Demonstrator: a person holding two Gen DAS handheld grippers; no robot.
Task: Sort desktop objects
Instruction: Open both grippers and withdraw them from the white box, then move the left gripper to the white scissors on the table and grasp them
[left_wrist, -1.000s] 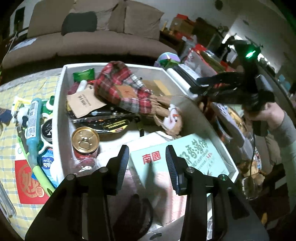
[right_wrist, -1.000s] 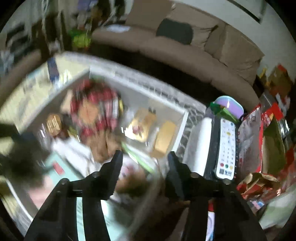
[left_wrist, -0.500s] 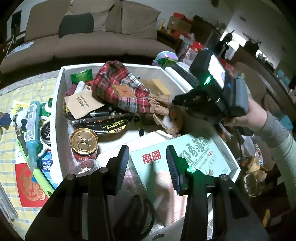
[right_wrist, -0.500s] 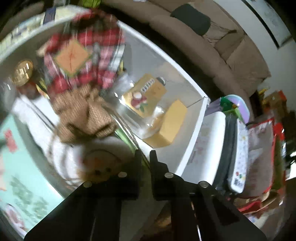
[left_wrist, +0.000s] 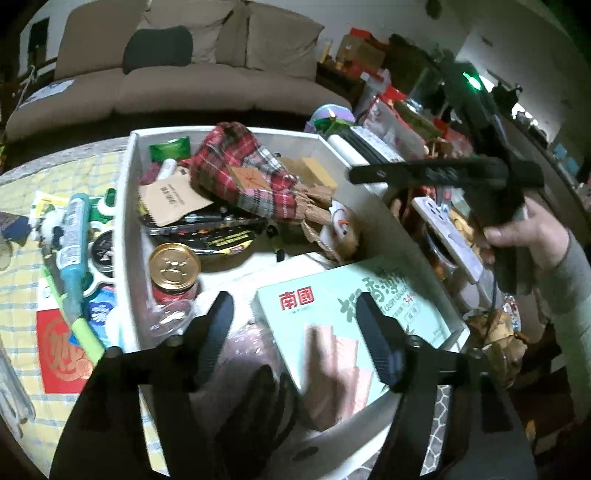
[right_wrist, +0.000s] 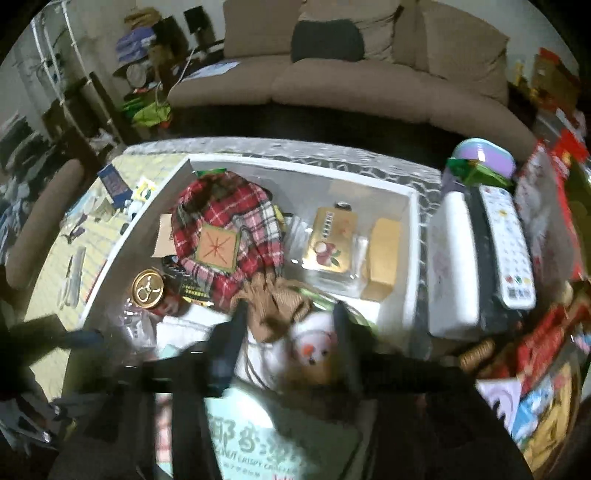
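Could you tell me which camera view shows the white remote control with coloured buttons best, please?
The right wrist view: the remote control lies in full sight, buttons facing up, right of the white bin. In the left wrist view it cannot be made out among the clutter beyond the bin's far corner.

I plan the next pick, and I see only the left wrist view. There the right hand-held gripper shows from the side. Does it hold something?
Observer: No. The right wrist view shows the right hand-held gripper empty, its jaws opening. The snowman doll lies below them in the white bin.
Operator: What lies past the plaid cloth, in the far corner?
Observer: Beside the plaid cloth lies a gold packet with a fruit picture, flat, next to a tan box.
Operator: And outside the bin on that side?
Observer: A white remote lies there, its coloured buttons facing up.
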